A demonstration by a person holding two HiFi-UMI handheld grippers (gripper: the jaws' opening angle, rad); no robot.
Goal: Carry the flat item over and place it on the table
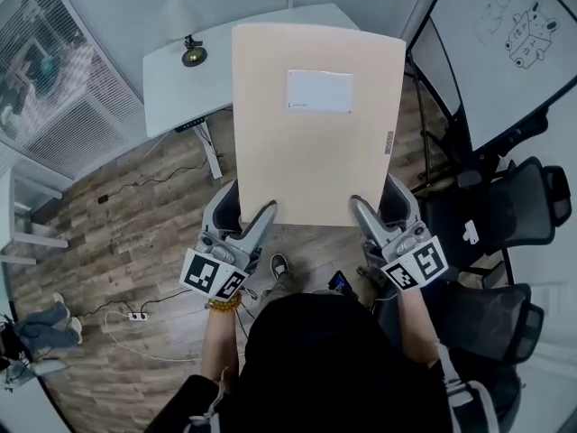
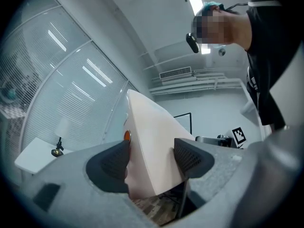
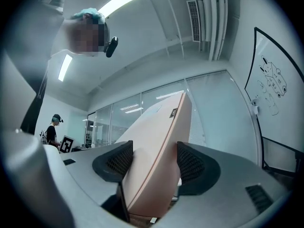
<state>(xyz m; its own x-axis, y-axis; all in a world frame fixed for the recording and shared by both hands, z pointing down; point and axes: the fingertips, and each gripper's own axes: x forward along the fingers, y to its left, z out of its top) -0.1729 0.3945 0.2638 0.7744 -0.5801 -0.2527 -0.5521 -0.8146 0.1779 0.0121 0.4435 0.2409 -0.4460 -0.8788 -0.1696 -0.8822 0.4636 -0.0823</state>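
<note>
A large flat beige folder (image 1: 315, 124) with a white label is held up in the air over the wooden floor, in front of the white table (image 1: 176, 79). My left gripper (image 1: 261, 216) is shut on its near left corner, and my right gripper (image 1: 361, 210) is shut on its near right corner. In the left gripper view the folder (image 2: 152, 146) fills the gap between the dark pads (image 2: 111, 163). In the right gripper view the folder (image 3: 156, 146) sits edge-on between the pads (image 3: 190, 163).
A small black lamp (image 1: 192, 54) stands on the white table. Black office chairs (image 1: 505, 215) sit at the right under a whiteboard (image 1: 514, 34). Cables and a power strip (image 1: 137, 315) lie on the floor at the left. Another person (image 3: 52, 127) stands far off.
</note>
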